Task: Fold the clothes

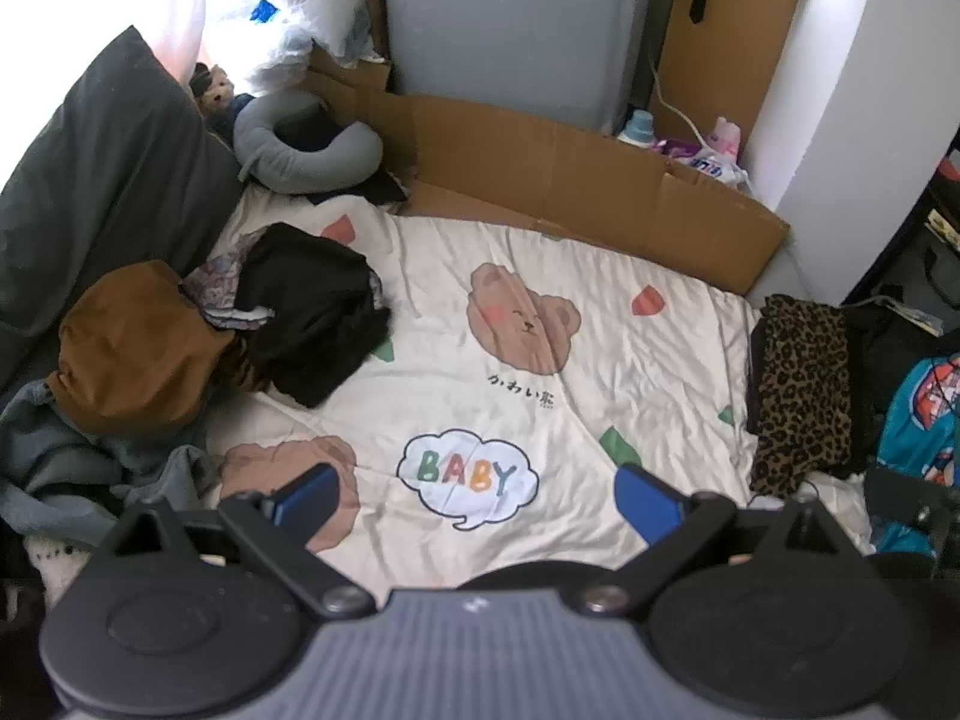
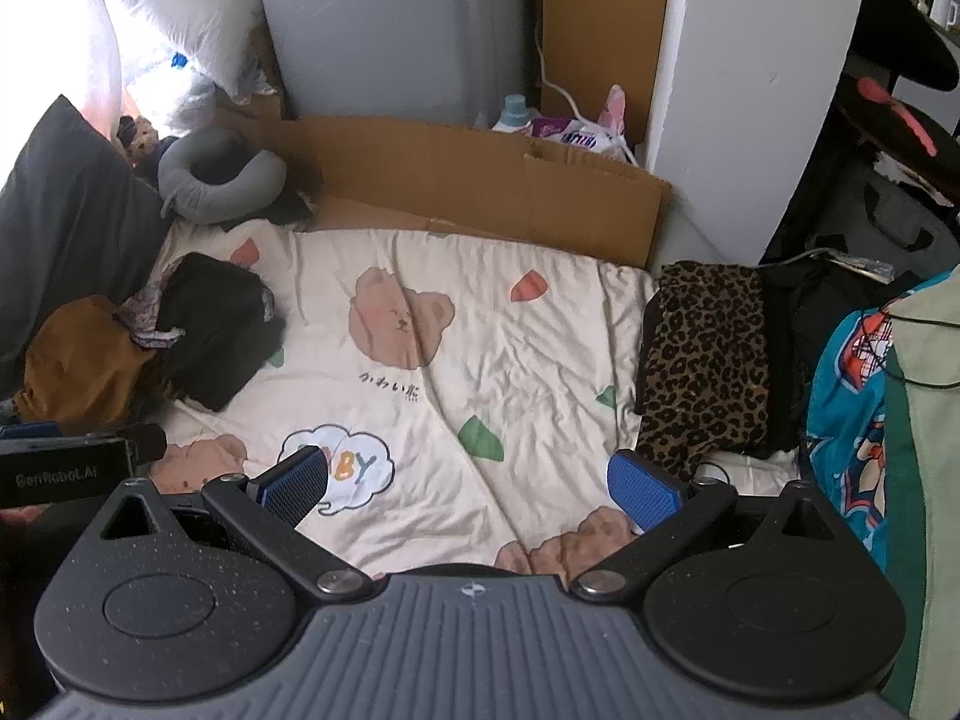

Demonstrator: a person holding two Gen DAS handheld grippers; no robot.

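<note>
1. Bed with bear-print quilt [image 1: 480, 360], bare in the middle.
2. Unfolded clothes heap [image 1: 240, 324] lies far-left, nearer left tool [image 1: 480, 495]; fingers apart, empty.
3. Right tool [image 2: 471, 486], also spread and empty, sits nearer the flat leopard-print garment [image 2: 702, 360], long axis running away from it.

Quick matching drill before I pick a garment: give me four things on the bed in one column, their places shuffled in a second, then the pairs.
Things:
1. leopard-print garment
2. brown garment
3. grey neck pillow
4. BABY speech bubble

Places:
A. far-left corner, against the cardboard
B. right edge of the blanket
C. printed on the blanket, near the open grippers
D. left pile, beside the black garment

Pairs: 1-B, 2-D, 3-A, 4-C
</note>
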